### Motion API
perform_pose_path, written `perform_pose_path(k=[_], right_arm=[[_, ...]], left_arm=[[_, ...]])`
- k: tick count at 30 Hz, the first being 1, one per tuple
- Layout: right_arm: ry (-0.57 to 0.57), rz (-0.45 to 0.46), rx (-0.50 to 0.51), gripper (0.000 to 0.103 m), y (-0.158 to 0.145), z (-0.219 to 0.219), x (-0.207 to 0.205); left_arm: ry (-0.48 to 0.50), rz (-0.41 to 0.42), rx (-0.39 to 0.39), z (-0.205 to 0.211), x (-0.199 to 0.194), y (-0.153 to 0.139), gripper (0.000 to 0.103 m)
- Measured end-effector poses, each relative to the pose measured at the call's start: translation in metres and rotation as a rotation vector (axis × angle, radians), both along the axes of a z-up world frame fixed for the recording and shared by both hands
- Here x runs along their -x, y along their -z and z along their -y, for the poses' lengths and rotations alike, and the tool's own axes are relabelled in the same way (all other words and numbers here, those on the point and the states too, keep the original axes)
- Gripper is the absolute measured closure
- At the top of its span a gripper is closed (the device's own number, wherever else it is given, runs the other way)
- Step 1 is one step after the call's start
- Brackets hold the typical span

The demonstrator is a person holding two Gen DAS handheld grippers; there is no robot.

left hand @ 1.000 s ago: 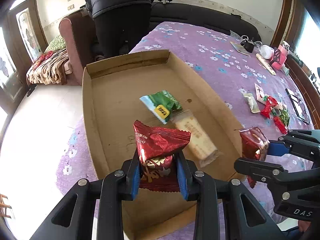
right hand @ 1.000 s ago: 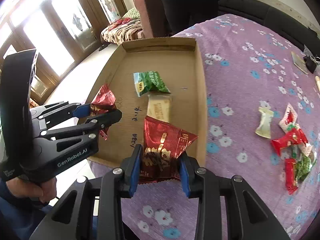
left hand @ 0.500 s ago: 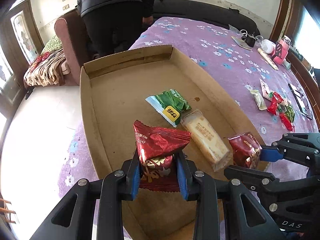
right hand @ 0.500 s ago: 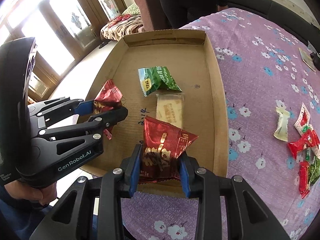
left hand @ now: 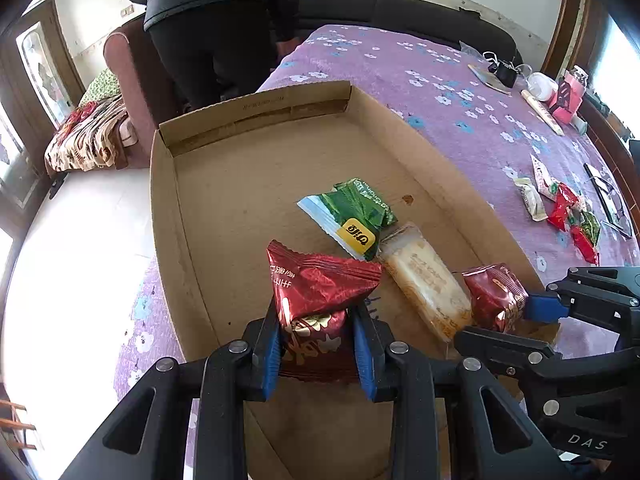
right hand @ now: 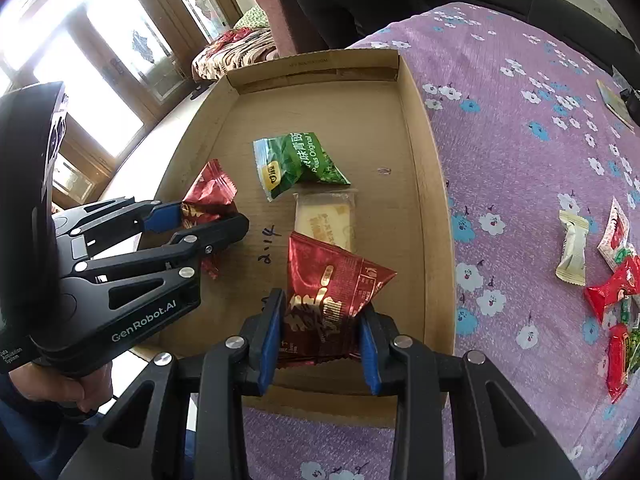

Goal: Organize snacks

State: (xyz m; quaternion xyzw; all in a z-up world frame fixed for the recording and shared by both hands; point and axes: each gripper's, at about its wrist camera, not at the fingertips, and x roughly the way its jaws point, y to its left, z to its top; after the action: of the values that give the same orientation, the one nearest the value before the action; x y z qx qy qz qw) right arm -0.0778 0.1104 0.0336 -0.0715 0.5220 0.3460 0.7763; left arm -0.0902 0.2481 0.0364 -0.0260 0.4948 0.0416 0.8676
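A shallow cardboard box (left hand: 256,112) (right hand: 436,216) lies on the purple floral tablecloth. In it lie a green pea packet (left hand: 352,216) (right hand: 300,160) and a pale cake bar (left hand: 424,280) (right hand: 326,216). My left gripper (left hand: 316,348) (right hand: 200,220) is shut on a red snack packet (left hand: 316,288) (right hand: 210,196) above the box's near left part. My right gripper (right hand: 320,344) (left hand: 508,316) is shut on another red snack packet (right hand: 332,292) (left hand: 494,296) above the box's near right part.
Several loose wrapped sweets (left hand: 568,216) (right hand: 608,276) lie on the cloth to the right of the box. A person in black (left hand: 216,20) stands beyond the box by an armchair. Small items (left hand: 548,88) sit at the far right table edge.
Both grippers have moved forward over the box with their red packets. The right gripper's packet has come from outside the right wall to inside the box.
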Motion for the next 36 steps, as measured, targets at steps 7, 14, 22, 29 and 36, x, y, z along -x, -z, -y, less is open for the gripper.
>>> perform_pose_path(k=[7,14,22,29,36], right_arm=[[-0.004,0.007,-0.001,0.069,0.001,-0.002,-0.007],[0.002,0.019,-0.001,0.069,-0.001,-0.007,-0.016],[-0.003,0.029,0.002,0.069,-0.002,-0.011,-0.018],[-0.003,0.068,-0.005,0.064,-0.014,-0.006,-0.01],[0.024,0.087,-0.023,0.055,-0.022,0.005,-0.004]], left_arm=[[-0.01,-0.011,-0.002,-0.002,-0.005,0.003,0.07],[-0.02,-0.02,-0.005,-0.004,-0.01,0.006,0.07],[-0.015,-0.015,-0.009,-0.002,-0.007,0.006,0.069],[-0.009,0.003,-0.009,0.002,-0.001,0.0,0.064],[-0.023,0.022,0.003,0.002,0.006,-0.005,0.046]])
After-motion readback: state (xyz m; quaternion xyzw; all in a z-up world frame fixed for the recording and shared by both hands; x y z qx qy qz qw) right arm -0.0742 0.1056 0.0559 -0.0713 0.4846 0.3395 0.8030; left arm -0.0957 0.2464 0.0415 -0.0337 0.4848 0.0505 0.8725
